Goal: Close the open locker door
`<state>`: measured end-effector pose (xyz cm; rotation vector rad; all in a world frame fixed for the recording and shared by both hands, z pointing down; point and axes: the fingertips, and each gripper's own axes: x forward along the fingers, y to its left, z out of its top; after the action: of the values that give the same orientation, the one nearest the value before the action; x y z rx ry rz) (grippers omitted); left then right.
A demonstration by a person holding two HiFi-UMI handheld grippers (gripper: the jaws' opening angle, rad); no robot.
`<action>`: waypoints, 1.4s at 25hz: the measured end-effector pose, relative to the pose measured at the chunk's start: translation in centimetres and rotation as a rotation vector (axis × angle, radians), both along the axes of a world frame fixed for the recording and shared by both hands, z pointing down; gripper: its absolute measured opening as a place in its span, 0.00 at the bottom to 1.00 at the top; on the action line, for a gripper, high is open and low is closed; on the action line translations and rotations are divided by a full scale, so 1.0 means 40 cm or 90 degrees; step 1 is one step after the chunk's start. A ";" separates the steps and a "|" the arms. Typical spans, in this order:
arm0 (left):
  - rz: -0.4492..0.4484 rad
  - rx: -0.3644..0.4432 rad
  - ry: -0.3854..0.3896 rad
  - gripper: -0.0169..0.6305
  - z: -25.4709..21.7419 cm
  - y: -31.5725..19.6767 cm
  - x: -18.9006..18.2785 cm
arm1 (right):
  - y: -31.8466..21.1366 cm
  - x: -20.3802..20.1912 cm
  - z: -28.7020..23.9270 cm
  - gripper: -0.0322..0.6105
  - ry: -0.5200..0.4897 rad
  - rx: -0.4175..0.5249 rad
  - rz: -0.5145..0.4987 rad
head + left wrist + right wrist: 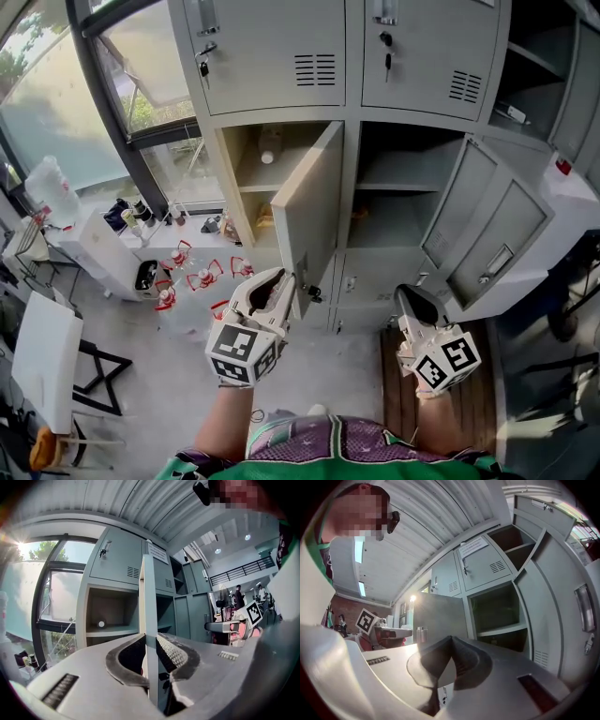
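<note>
The open locker door (314,206) stands out from the grey lockers, pale inner face to the left, with a latch near its lower corner. My left gripper (281,277) is at the door's free edge, low down. In the left gripper view the door's thin edge (149,597) runs upright between the jaws and my left gripper (150,637) is shut on it. My right gripper (411,293) hangs to the right at about the same height, shut and holding nothing. In the right gripper view the closed right gripper (451,639) faces the door's outer face (438,616).
A second locker door (487,234) stands open at the right, close to my right gripper. A shelf inside the open compartment (267,155) holds a small white thing. At the left are a window (56,103), a white table with bottles (103,248) and red things on the floor (202,277).
</note>
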<state>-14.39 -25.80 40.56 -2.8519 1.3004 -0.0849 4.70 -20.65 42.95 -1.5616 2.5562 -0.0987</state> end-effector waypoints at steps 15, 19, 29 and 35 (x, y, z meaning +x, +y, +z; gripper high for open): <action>-0.020 0.004 0.012 0.06 -0.003 -0.128 -0.162 | -0.064 -0.124 -0.015 0.06 0.030 0.007 0.022; -0.016 0.005 0.017 0.06 -0.003 -0.156 -0.186 | -0.064 -0.144 -0.017 0.06 0.036 0.001 0.039; -0.044 -0.012 0.028 0.06 -0.003 -0.232 -0.240 | -0.083 -0.169 -0.030 0.06 0.070 -0.012 0.042; -0.095 -0.009 0.041 0.07 -0.018 -0.278 -0.284 | -0.127 -0.153 -0.027 0.06 0.075 -0.012 0.025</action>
<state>-25.75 -36.93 39.86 -2.7865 1.5294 -0.0034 -1.42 -25.74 41.86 -1.6719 2.6173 -0.0276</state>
